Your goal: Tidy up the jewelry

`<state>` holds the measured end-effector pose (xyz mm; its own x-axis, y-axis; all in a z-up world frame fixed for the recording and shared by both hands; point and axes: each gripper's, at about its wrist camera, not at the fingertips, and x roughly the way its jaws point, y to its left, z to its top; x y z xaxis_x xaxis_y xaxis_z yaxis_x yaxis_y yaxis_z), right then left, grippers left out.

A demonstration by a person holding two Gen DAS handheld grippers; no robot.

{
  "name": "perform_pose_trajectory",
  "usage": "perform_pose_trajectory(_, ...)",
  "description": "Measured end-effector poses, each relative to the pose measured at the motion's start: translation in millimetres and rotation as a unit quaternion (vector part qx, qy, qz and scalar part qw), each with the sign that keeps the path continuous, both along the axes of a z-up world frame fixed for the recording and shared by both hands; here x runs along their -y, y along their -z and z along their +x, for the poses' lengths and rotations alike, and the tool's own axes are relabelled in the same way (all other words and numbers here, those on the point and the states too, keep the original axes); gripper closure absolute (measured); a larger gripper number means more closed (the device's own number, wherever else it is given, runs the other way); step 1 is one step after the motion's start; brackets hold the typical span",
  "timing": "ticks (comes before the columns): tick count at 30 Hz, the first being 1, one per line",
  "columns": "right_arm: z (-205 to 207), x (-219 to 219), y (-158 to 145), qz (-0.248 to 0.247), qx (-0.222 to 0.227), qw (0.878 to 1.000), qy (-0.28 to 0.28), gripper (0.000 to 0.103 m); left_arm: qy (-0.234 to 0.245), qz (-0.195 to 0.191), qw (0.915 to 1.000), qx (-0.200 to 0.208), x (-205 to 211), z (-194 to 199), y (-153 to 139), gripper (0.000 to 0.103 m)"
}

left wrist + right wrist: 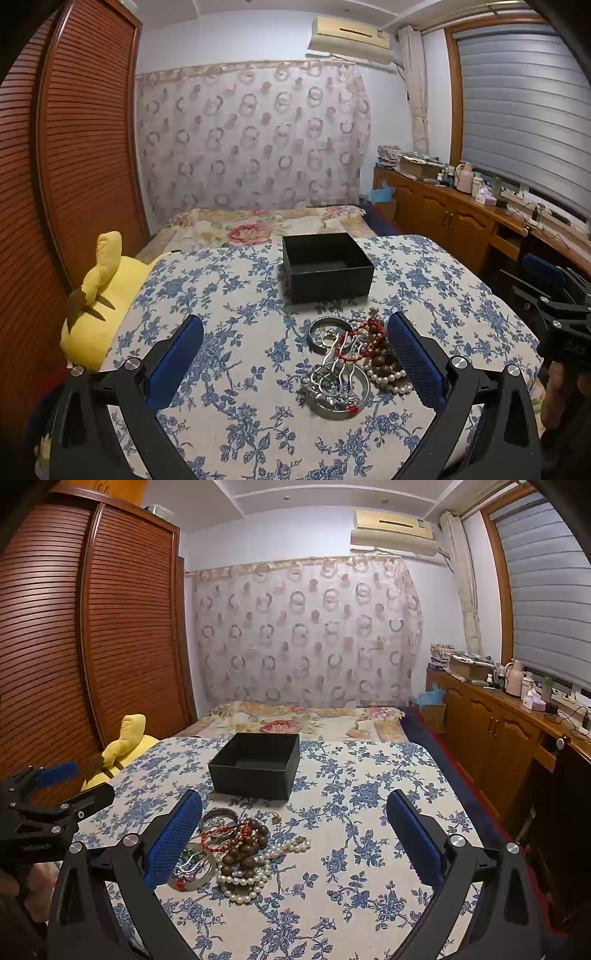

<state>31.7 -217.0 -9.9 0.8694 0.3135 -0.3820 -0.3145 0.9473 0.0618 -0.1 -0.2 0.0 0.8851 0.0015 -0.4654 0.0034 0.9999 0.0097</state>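
A pile of jewelry [351,362] lies on the floral tablecloth: silver bangles [328,328], a red cord bracelet [360,332], brown wooden beads [384,354] and white pearls [391,380]. An open black box [327,271] stands just behind it. My left gripper [295,328] is open and empty, above the table, its right finger over the pile's edge. In the right wrist view the pile [236,853] lies by the left finger of my right gripper [295,808], which is open and empty. The box [256,766] is behind it.
A yellow plush toy [96,295] lies off the table's left edge. A bed [273,225] stands behind the table. A wooden cabinet [491,731] with bottles runs along the right wall. A slatted wardrobe [92,627] is at left. The left gripper [40,805] shows at the right view's left.
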Motion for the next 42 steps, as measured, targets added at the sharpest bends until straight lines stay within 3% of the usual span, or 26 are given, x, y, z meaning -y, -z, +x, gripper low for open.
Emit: perform_pose_trajectory(42, -0.1, -0.1, 2.5, 0.001, -0.001, 1.0, 0.001, 0.002, -0.006, -0.001, 0.9998, 0.016, 2.6, -5.9, -10.6, 0.006)
